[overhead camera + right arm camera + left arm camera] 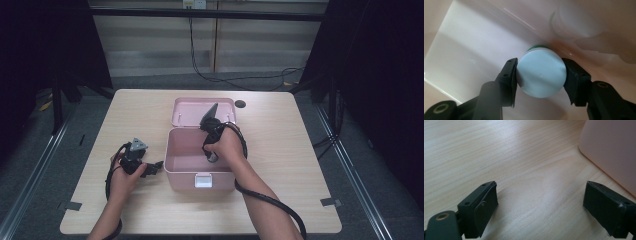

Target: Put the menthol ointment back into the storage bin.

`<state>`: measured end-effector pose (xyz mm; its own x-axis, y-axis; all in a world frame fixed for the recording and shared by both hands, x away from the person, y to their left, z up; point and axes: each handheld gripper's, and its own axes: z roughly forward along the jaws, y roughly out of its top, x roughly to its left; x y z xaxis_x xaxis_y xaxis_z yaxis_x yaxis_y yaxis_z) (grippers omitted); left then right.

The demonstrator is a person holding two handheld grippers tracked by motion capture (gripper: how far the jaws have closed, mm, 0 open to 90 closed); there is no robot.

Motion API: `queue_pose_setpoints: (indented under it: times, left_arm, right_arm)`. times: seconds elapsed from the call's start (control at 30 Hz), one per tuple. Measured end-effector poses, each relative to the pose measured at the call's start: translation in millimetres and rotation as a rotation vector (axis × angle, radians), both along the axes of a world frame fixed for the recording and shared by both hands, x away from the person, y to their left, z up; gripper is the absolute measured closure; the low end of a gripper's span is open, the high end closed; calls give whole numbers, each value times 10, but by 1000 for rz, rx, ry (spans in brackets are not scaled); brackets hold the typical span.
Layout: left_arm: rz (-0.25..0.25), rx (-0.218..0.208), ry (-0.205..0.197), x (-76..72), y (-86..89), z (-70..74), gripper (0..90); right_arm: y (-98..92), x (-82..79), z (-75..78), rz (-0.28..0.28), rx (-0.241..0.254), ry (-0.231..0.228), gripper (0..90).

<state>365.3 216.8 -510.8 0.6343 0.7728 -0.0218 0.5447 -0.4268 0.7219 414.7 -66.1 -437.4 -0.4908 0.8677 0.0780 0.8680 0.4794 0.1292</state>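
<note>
The right gripper (539,75) points down into the open pink box (172,165), its jaws grasping a white-capped bottle (541,72) that stands on the box floor. The left gripper (540,207) rests on the tabletop (511,157) just beside the box, jaws released and empty.

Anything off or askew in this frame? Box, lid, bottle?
Nothing stands out. The pink box sits square on the table, lid folded back flat behind it. The right gripper is inside the box, jaws around an upright white-capped bottle. The left gripper is open beside the box. No spill or damage shows.
</note>
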Motion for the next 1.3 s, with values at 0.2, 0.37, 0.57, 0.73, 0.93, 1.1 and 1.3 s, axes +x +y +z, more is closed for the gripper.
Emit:
queue_pose_setpoints:
  times: [0.2,0.37,0.57,0.73,0.93,1.1,1.3]
  left_arm:
    - [0,0,1,0,0,0,116]
    - [0,-1,1,0,-1,0,116]
    - [1,0,1,0,-1,0,116]
    - [0,0,0,0,0,0,116]
    - [-1,1,2,0,1,2,116]
    - [-1,1,2,0,1,2,116]
    - [0,-1,0,0,-1,0,116]
  right_arm:
    - [8,-5,37,4,-6,4,456]
    - [13,-18,64,9,-8,-1,454]
    - [-13,-38,158,15,0,-22,446]
    - [-22,-66,242,25,10,-29,441]
    - [-56,-106,341,45,24,-39,439]
    - [-92,-146,400,57,47,-49,440]
    - [-130,-217,438,92,52,-47,440]
